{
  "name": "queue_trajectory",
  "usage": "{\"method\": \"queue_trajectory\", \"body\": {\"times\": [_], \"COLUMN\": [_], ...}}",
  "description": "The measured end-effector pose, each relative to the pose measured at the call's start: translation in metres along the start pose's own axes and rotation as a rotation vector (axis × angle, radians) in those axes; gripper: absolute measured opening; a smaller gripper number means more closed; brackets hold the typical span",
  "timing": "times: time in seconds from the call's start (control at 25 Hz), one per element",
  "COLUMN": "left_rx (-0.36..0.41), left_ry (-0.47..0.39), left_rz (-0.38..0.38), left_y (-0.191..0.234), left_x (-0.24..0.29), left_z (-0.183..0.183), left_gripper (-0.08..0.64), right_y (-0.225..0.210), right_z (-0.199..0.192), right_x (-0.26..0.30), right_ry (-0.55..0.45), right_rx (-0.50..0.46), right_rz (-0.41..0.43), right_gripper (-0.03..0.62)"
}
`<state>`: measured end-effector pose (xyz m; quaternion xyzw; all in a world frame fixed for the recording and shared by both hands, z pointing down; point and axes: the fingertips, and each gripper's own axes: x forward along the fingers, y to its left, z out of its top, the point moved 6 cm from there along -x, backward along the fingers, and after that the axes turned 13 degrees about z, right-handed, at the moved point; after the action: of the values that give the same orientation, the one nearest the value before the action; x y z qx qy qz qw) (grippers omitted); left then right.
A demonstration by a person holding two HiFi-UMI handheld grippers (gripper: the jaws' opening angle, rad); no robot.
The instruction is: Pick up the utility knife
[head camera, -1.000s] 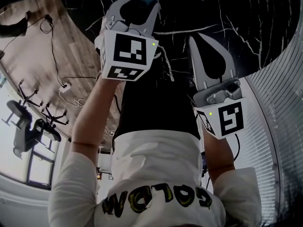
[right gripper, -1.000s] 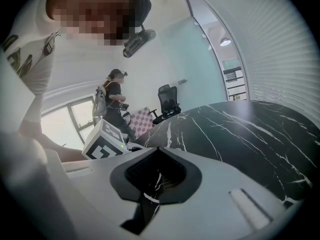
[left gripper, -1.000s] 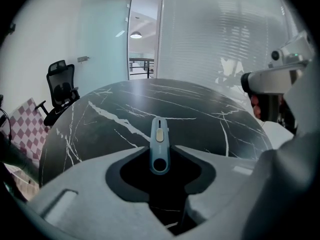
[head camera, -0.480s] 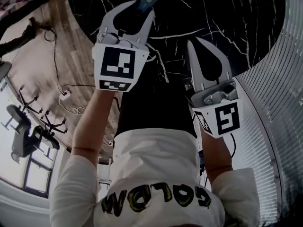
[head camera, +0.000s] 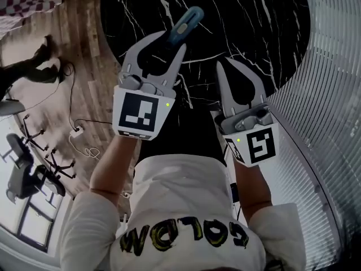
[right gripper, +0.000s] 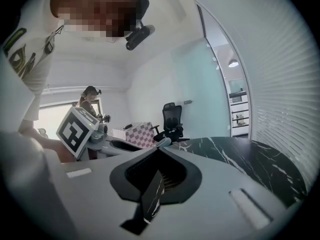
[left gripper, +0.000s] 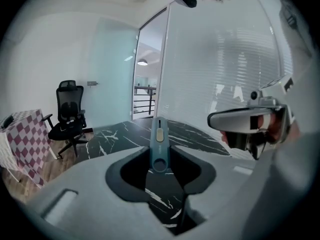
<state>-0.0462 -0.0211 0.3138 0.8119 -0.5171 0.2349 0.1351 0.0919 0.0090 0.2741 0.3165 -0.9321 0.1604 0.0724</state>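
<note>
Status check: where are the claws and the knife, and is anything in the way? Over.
Left claw shut on utility knife, held above black marble table. Right claw shut, empty. Nothing in the way.

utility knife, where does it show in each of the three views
head view: the utility knife is at top centre, pinched at the tips of the left gripper.
left gripper view: dead centre, upright between the jaws.
right gripper view: only a small bluish tip just left of centre, likely the knife.
shared landmark: the black marble table.
</note>
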Motion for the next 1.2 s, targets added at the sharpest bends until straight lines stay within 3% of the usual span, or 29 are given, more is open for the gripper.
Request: {"method": "queue_trajectory", "body": {"times": [0.48, 1.2], "left_rx": [-0.066, -0.141], "left_ry": [-0.19, -0.362], "left_rz": [0.005, -0.002], "left_y": [-0.015, -0.023], "left_x": [-0.078, -0.184], "left_z": [0.081, 0.172], "left_gripper": [0.133, 0.133], "right_y": [0.027, 0.086], "right_z": [0.085, 0.176], "right_x": [-0.026, -0.063], "right_ry": [-0.082, -0.181], "right_rx": [-0.137, -0.219], "right_rz": [0.021, 0.072], "right_gripper": [0.002, 0.002]}}
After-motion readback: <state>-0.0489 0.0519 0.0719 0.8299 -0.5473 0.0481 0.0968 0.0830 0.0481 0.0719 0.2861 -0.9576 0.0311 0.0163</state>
